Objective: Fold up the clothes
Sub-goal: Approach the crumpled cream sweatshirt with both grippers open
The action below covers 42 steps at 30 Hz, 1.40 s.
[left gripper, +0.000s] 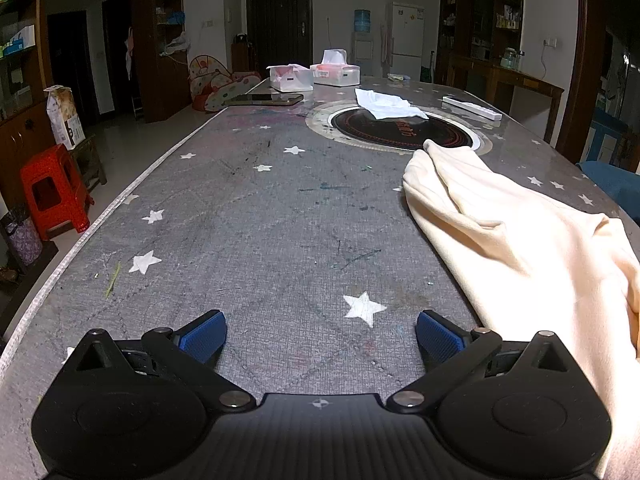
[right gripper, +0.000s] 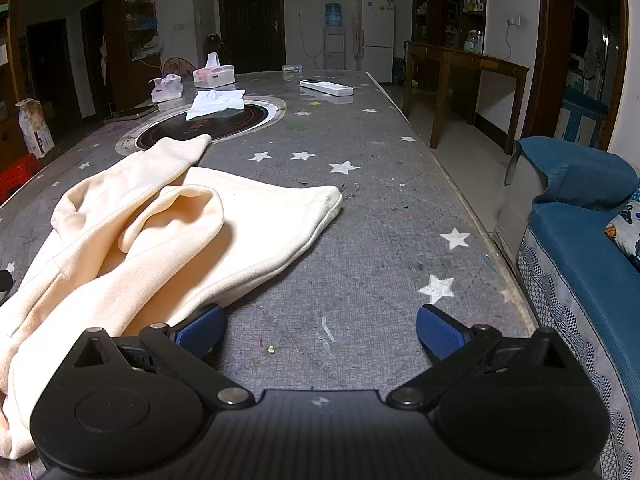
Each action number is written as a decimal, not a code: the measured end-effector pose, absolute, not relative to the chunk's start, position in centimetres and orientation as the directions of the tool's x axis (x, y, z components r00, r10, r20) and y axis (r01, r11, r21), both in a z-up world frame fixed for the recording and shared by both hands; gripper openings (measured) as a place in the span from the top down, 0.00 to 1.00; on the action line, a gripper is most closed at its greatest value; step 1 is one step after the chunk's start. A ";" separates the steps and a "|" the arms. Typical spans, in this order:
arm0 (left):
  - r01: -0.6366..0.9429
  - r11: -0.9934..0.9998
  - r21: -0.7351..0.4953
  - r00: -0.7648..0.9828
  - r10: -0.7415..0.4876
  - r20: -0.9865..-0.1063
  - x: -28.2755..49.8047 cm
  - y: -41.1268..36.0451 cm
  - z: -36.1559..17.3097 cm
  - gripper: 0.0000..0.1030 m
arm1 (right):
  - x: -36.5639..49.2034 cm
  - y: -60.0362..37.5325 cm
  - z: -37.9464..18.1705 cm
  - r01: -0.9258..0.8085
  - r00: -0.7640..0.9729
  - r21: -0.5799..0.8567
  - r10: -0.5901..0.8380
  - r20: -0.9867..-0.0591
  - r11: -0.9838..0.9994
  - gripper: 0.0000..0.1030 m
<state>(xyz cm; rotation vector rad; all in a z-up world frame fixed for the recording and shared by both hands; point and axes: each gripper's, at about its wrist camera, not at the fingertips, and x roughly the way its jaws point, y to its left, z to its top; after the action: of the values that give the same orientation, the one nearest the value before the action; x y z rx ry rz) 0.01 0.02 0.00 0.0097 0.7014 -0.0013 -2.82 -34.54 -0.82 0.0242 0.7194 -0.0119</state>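
Blue-padded tongs fill the foreground of both wrist views: the left gripper (left gripper: 321, 334) and the right gripper (right gripper: 321, 330) each stand spread as wide as they go, with nothing between the pads and bare cloth-covered table (left gripper: 248, 240) beneath them. The cream garment (right gripper: 168, 236), crumpled and unfolded, lies between the two tools, off to the right of the left gripper and to the left of the right one. Its long axis runs away from the cameras toward the round black hotplate (right gripper: 224, 122) set in the table, with one end reaching the hotplate's rim. A second part of it spreads sideways, ending in a corner (right gripper: 332, 200) ahead of the right gripper. That gripper appears the nearer: its left pad (right gripper: 200, 334) sits just beside the garment's near edge, though contact cannot be confirmed. Folding looks not yet begun. Farther off lie a white cloth (right gripper: 216, 102), two tissue boxes (left gripper: 312, 74) and a remote (right gripper: 326, 87).
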 end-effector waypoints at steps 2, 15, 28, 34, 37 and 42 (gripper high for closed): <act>0.004 1.000 0.006 0.764 0.001 -0.646 0.0 0.0 0.0 0.00 | -2.9 -34.6 -0.8 0.018 0.751 0.019 -0.001 -0.661 1.000 0.00; 0.003 1.000 0.008 0.757 0.003 -0.653 0.4 -0.3 0.0 0.00 | -6.0 -34.4 1.5 0.008 0.768 0.044 0.023 -0.640 0.999 0.00; 0.051 0.998 -0.023 0.722 -0.053 -0.690 -0.6 -1.8 0.9 0.00 | -7.5 -33.5 1.9 -0.040 0.758 0.060 0.069 -0.649 0.997 0.00; 0.067 0.997 -0.028 0.719 -0.067 -0.692 -0.9 -2.5 1.4 0.00 | -7.7 -33.2 1.8 -0.062 0.749 0.065 0.089 -0.657 0.996 0.00; 0.073 0.997 -0.032 0.720 -0.075 -0.690 -1.0 -2.7 1.7 0.00 | -7.9 -32.9 1.8 -0.072 0.743 0.067 0.099 -0.662 0.995 0.00; 0.084 0.996 -0.034 0.717 -0.084 -0.692 -1.2 -3.2 2.0 0.00 | -8.0 -32.5 1.7 -0.080 0.738 0.075 0.110 -0.666 0.994 0.00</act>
<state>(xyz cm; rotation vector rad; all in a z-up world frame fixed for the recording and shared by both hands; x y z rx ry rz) -1.17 -3.19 1.98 -0.0002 0.7656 -0.0925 -8.01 -32.51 1.73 0.0429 0.7331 0.1041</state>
